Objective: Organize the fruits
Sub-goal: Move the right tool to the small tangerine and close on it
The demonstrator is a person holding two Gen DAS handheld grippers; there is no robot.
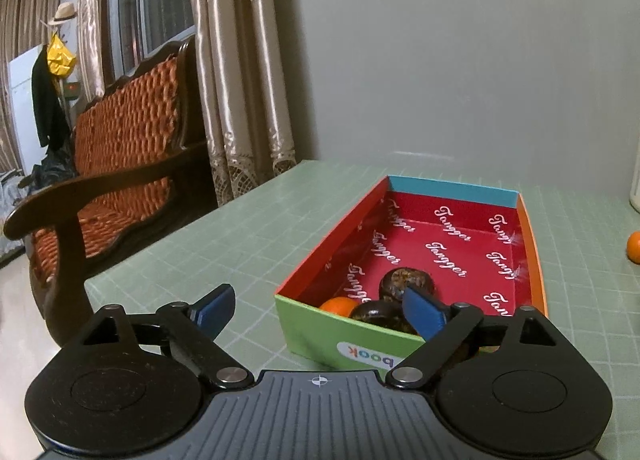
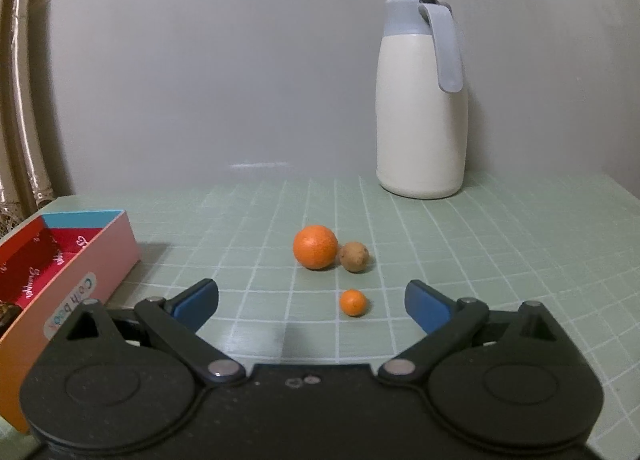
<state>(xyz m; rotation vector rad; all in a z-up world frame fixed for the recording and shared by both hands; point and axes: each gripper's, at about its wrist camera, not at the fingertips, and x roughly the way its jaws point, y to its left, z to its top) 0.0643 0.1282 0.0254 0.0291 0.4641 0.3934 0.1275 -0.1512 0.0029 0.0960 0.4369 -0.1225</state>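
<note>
A colourful open box (image 1: 496,192) with a red lining sits on the green gridded table. Inside at its near end lie two dark brown fruits (image 1: 406,282) and a small orange fruit (image 1: 338,306). My left gripper (image 1: 320,312) is open and empty, hovering at the box's near left corner. In the right wrist view a large orange (image 2: 315,246), a small brown fruit (image 2: 354,256) and a small orange fruit (image 2: 353,302) lie on the table. My right gripper (image 2: 311,302) is open and empty, just short of the small orange fruit. The box (image 2: 80,260) shows at the left.
A white thermos jug (image 2: 422,100) with a grey lid stands at the back right against the grey wall. A wooden armchair (image 1: 120,164) and curtains (image 1: 240,72) are left of the table. An orange (image 1: 634,246) lies right of the box.
</note>
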